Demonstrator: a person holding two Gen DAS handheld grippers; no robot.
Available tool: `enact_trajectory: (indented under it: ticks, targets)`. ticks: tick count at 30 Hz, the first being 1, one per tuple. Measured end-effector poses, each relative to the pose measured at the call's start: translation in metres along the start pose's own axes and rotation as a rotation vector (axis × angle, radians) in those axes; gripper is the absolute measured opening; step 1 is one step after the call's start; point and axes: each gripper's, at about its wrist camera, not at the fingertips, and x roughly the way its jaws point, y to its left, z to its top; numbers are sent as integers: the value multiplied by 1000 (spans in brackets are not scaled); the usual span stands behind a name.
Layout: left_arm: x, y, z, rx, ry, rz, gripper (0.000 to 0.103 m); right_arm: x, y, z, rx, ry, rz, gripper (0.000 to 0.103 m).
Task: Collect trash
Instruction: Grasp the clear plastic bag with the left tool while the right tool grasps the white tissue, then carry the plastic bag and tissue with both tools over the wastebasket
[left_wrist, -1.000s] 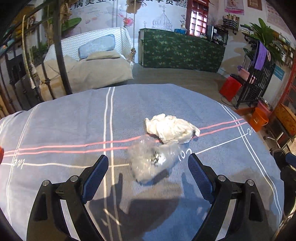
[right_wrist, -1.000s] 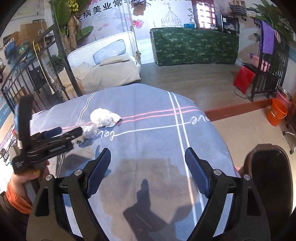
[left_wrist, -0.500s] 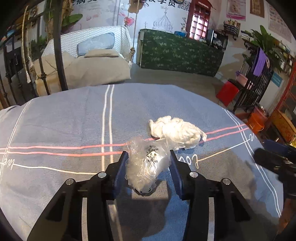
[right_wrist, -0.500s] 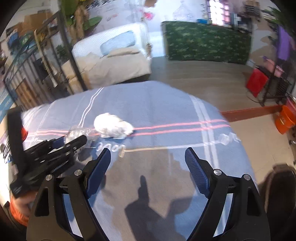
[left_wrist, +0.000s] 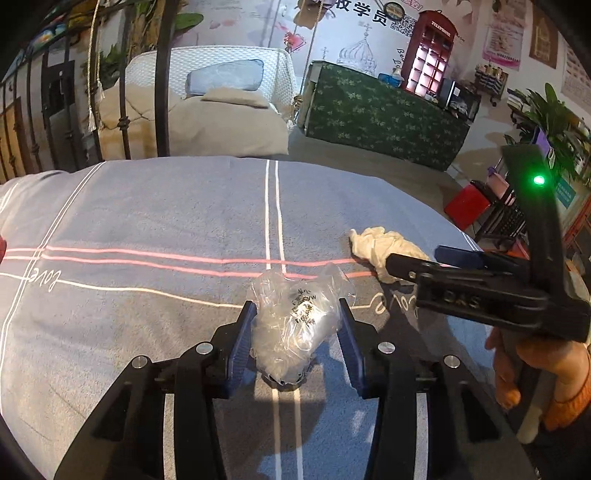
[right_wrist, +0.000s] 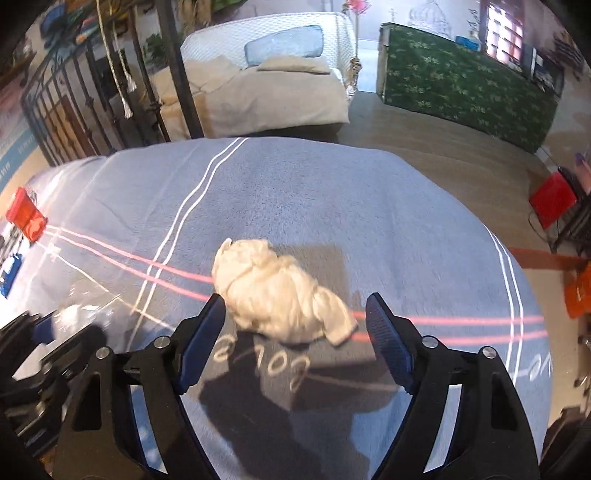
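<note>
My left gripper (left_wrist: 295, 314) is shut on a crumpled clear plastic wrapper (left_wrist: 295, 328) and holds it just over the blue-grey tablecloth (left_wrist: 166, 206). A crumpled white tissue wad (right_wrist: 277, 291) lies on the cloth across the pink stripes. My right gripper (right_wrist: 295, 310) is open, its fingers on either side of the near end of the tissue, not closed on it. In the left wrist view the right gripper (left_wrist: 436, 262) reaches in from the right over the tissue (left_wrist: 380, 247). The left gripper shows blurred at the lower left of the right wrist view (right_wrist: 48, 332).
A red object (right_wrist: 24, 218) sits at the table's far left edge. Beyond the table are a cushioned swing seat (left_wrist: 221, 110), a black iron railing (left_wrist: 37, 122), a green-covered counter (left_wrist: 380, 114), and a red bin (right_wrist: 552, 195) and an orange bucket (right_wrist: 580, 291) on the floor to the right.
My left gripper closed on the plastic wrapper and lifted it slightly. My right gripper swung left and forward until its open fingers straddle the tissue.
</note>
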Motion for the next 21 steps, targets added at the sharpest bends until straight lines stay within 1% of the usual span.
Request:
enact_trajectory:
  ticks: [1, 2, 3, 4, 5, 8, 11, 15, 21]
  targets:
    - [-1, 0, -1, -2, 0, -1, 43, 4, 2, 1, -13, 16, 4, 59]
    - [0, -1, -1, -2, 2, -1, 43, 9, 5, 2, -30, 42, 6, 49]
    - [-1, -2, -2, -1, 2, -2, 43, 10, 8, 0, -42, 42, -11, 47]
    - [-1, -2, -3, -1, 3, -7, 44, 9, 10, -1, -55, 31, -32, 39]
    - [-1, -1, 0, -3, 4, -11, 44, 7, 12, -4, -65, 29, -34, 34]
    - [-2, -3, -3, -2, 5, -19, 44, -9, 10, -11, -37, 5, 4, 32]
    - [-3, -7, -6, 8, 11, -33, 44, -29, 6, -19, -35, -37, 3, 31]
    - [-11, -17, -12, 21, 5, -52, 44, -53, 2, -33, -11, -65, 13, 31]
    - [-25, -39, -22, 50, 3, -93, 44, -95, -12, -67, 24, -127, -27, 32]
